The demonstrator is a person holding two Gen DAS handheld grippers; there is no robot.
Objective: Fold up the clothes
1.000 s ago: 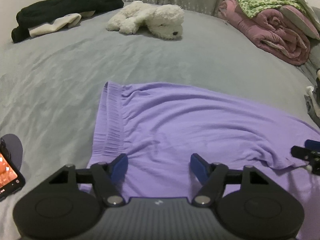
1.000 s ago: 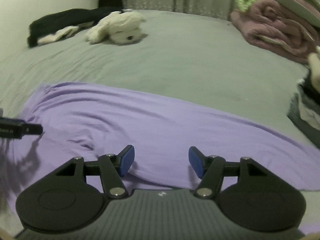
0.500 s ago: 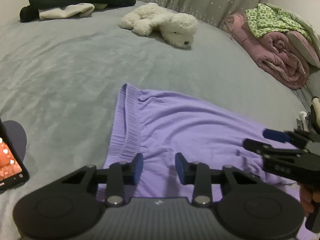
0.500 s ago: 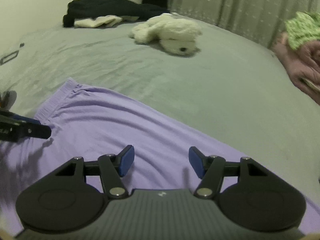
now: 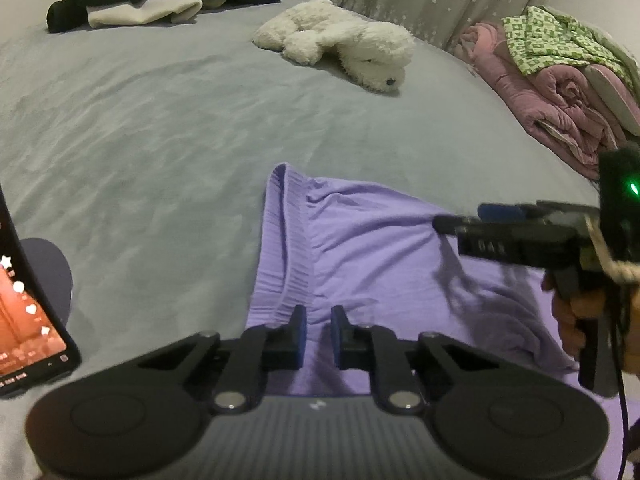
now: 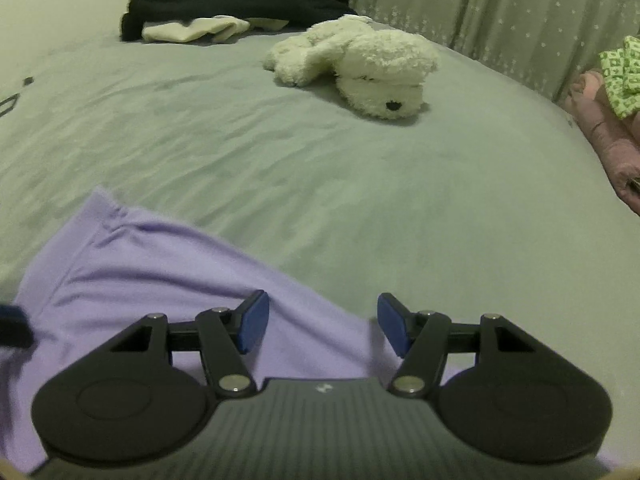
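Phone (image 5: 28, 320): it lies on the bed, far left of the purple clothes, with its screen lit.
Purple clothes (image 5: 360, 252): spread flat on the grey bed (image 5: 160, 140), near the front edge. The stretchy band is on the left side.
Left tongs (image 5: 319, 334): over the purple clothes just right of the band. The tips are closing and nearly together, with a bit of purple cloth between them.
Right tongs (image 6: 322, 326): over the far edge of the purple clothes, about half open, holding nothing.
Toy dog (image 5: 340, 44): well behind the purple clothes.
What could go wrong: the left tongs may pinch only the top layer, so the cloth could slip out or bunch up when lifted. The right tongs may catch only a thin edge.
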